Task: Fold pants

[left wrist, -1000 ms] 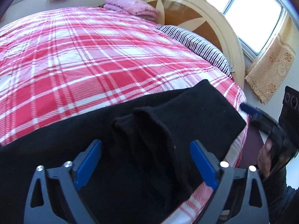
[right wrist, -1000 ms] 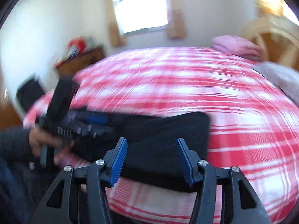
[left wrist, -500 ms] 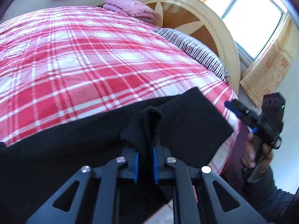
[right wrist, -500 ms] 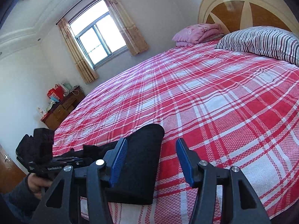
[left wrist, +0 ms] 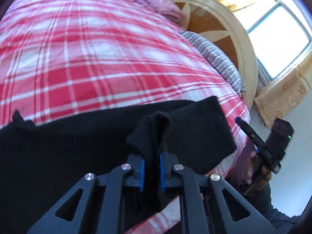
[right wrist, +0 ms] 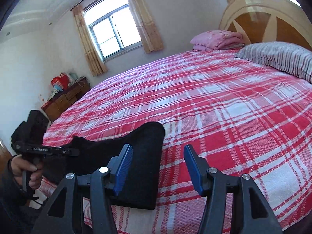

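Black pants (left wrist: 78,140) lie along the near edge of the red plaid bed (left wrist: 97,58). My left gripper (left wrist: 151,170) is shut on a pinched-up fold of the pants near their right end, and the fold stands up between the blue pads. In the right wrist view the same pants (right wrist: 144,156) end in a squared edge on the bed. There my right gripper (right wrist: 158,165) stands open just above that edge, its left pad over the black cloth and nothing gripped. The left gripper (right wrist: 76,152) shows at the far left, held by a hand.
A striped pillow (right wrist: 280,58) and a folded pink blanket (right wrist: 216,39) lie by the round wooden headboard (right wrist: 269,15). A wooden dresser (right wrist: 64,99) with clutter stands by the far wall under a curtained window. The bed's edge drops off close below both grippers.
My left gripper closed from wide open onto a fold of the pants and lifted it a little. The right gripper swung toward the pants' end and stayed open.
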`<state>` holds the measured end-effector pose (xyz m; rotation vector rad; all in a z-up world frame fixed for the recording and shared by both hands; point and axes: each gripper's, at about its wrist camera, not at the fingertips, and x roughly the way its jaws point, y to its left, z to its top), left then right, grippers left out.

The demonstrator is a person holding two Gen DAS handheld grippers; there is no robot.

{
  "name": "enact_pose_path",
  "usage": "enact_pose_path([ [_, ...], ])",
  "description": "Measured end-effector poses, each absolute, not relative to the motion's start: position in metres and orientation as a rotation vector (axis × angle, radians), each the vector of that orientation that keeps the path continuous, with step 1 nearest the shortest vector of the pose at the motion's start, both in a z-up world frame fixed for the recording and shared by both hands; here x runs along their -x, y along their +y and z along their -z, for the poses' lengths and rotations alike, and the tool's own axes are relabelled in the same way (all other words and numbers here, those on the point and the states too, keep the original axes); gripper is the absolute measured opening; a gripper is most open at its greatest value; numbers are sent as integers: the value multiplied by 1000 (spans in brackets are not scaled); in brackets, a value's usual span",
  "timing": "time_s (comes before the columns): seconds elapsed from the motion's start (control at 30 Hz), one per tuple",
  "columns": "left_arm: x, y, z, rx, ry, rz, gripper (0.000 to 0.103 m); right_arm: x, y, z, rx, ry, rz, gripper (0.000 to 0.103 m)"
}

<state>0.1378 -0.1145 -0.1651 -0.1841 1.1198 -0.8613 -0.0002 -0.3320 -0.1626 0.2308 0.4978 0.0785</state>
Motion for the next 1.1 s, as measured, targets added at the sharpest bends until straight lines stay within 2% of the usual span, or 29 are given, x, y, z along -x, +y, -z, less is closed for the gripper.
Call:
enact_pose_path([
  [0.17, -143, -116, 179, 167, 1115, 838, 13, 4, -304, 164, -150, 509, -235, 57],
  [0.3, -142, -116, 179, 145, 1093, 836, 15, -11, -289, 183, -75, 648, -229, 57],
  [0.33, -143, -116, 179, 134, 1088, 830, 21, -17, -288, 192, -54, 699, -204, 57],
  [0.43, -143, -115, 178, 111, 1074, 814, 23, -13, -284, 187, -20, 687, -201, 57],
  [0.5, -140, -113, 175, 81, 1053, 805, 29, -10, -282, 180, -21, 685, -210, 58],
  [0.57, -139, -108, 172, 51, 1026, 779, 45, -8, -281, 168, -34, 640, -222, 58],
  [0.63, -139, -103, 172, 31, 1010, 757, 52, -13, -279, 160, -35, 620, -224, 61],
  [0.73, -141, -101, 175, 16, 1006, 752, 53, -33, -274, 159, -23, 618, -220, 64],
  [0.83, -142, -102, 176, 8, 1000, 744, 54, -77, -280, 185, -48, 762, -144, 67],
  [0.97, -135, -92, 164, -15, 962, 729, 55, -71, -285, 183, -76, 731, -152, 67],
  [1.0, -133, -86, 160, -21, 948, 720, 56, -68, -284, 180, -66, 726, -148, 67],
  [1.07, -128, -67, 153, -38, 910, 688, 71, -60, -279, 174, -62, 695, -126, 67],
  [1.1, -126, -53, 150, -52, 887, 660, 75, -58, -274, 170, -61, 688, -131, 67],
])
